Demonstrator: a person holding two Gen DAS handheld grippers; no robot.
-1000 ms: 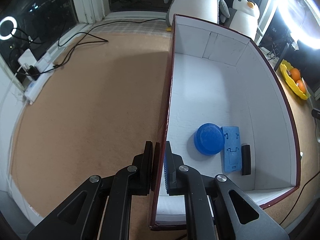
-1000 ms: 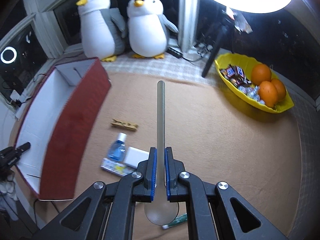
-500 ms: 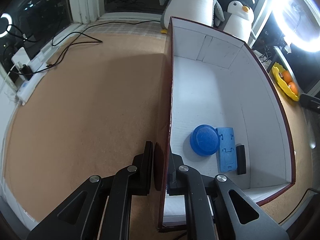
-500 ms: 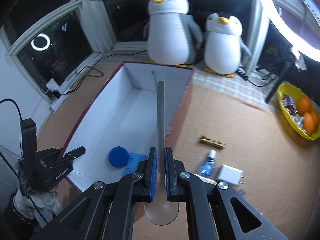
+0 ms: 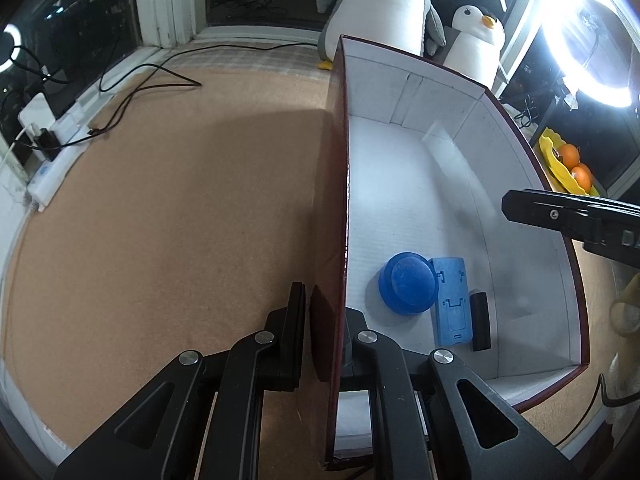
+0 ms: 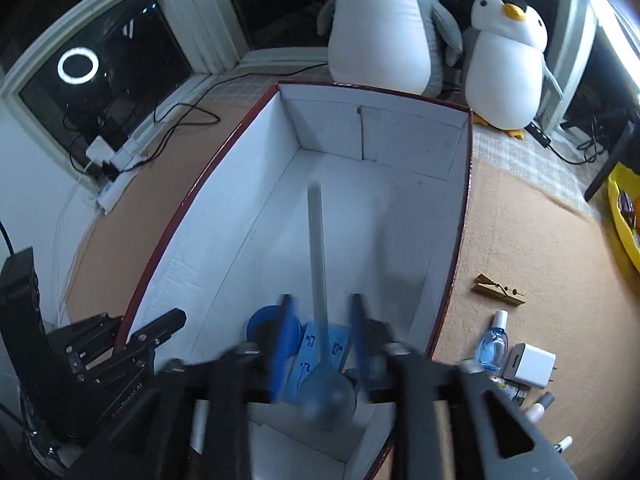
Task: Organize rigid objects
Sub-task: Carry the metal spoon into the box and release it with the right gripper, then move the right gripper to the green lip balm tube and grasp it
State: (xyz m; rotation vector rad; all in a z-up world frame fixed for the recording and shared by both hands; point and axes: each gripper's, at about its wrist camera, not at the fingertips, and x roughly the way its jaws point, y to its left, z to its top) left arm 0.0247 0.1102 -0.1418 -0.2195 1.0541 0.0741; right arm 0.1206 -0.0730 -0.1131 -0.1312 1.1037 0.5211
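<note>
Left gripper (image 5: 325, 312): clamped on box (image 5: 404, 184) wall. Right gripper (image 6: 320, 340): fingers apart, blurred, spoon (image 6: 318, 280) between them above box; blue lid (image 5: 408, 288) inside.

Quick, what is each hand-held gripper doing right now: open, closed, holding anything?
Left hand-held gripper: closed on the box wall.
Right hand-held gripper: open; the spoon lies loose between its fingers, above the box.

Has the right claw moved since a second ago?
Yes. The right claw has swung left from over the mat to above the box, next to the penguins. Its jaws now stand apart, the spoon loose between them.
</note>
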